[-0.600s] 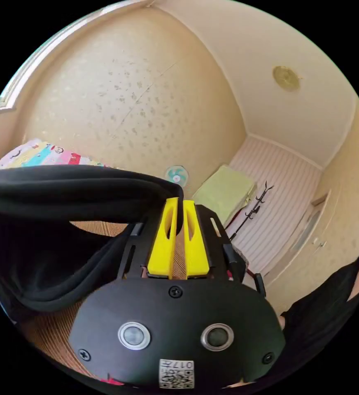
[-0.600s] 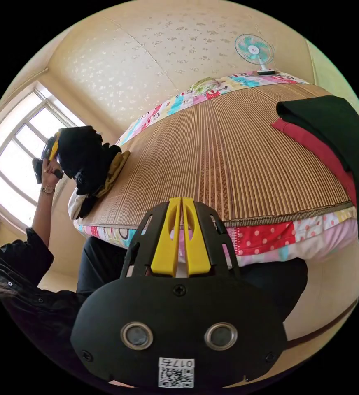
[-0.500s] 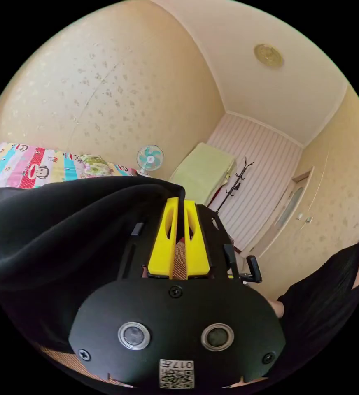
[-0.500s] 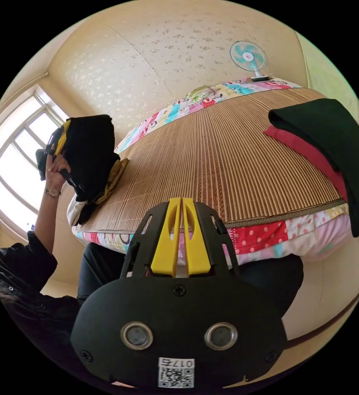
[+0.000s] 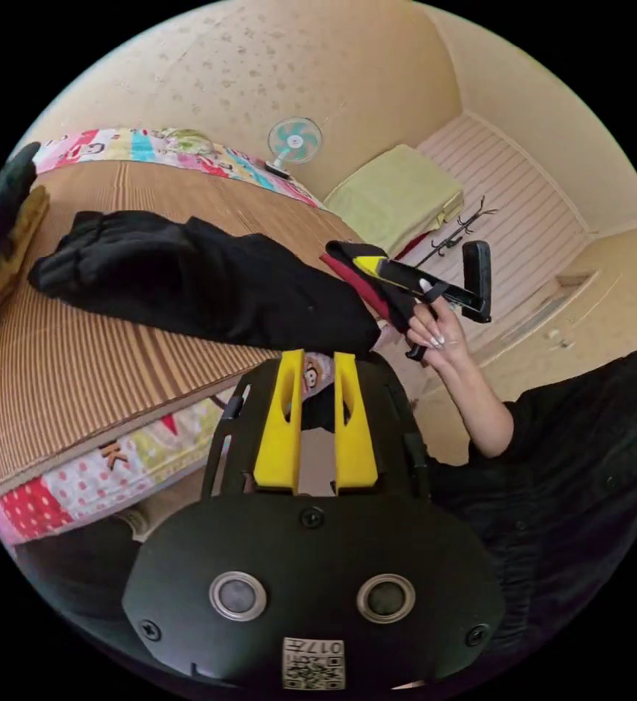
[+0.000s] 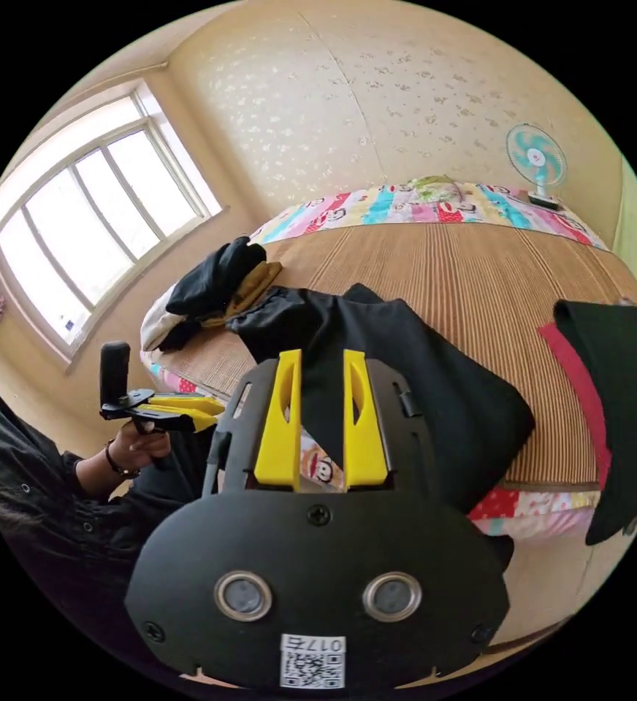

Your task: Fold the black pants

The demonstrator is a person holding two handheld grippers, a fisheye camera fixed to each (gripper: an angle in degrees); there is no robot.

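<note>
The black pants [image 5: 209, 285] lie loosely spread on the bamboo mat [image 5: 77, 365] of the bed, near its front edge, with one end hanging over the side [image 6: 421, 380]. My left gripper [image 5: 318, 355] hovers just off the bed edge in front of them, open, with nothing between its yellow jaws. My right gripper [image 6: 321, 355] is open too, close above the pants and not touching them. A hand holds each gripper: the right gripper [image 5: 366, 264] appears in the left gripper view, the left gripper [image 6: 201, 412] in the right gripper view.
A dark green garment [image 6: 618, 365] folded over a red one [image 6: 578, 380] lies on the mat's right end. A heap of black and mustard clothes [image 6: 220, 281] sits at the left end. A fan [image 6: 536, 157], a window [image 6: 77, 219] and a coat rack [image 5: 454, 230] stand around.
The left gripper held the black pants up; it has let go and they now lie on the mat. Both grippers have opened and sit low by the bed edge.
</note>
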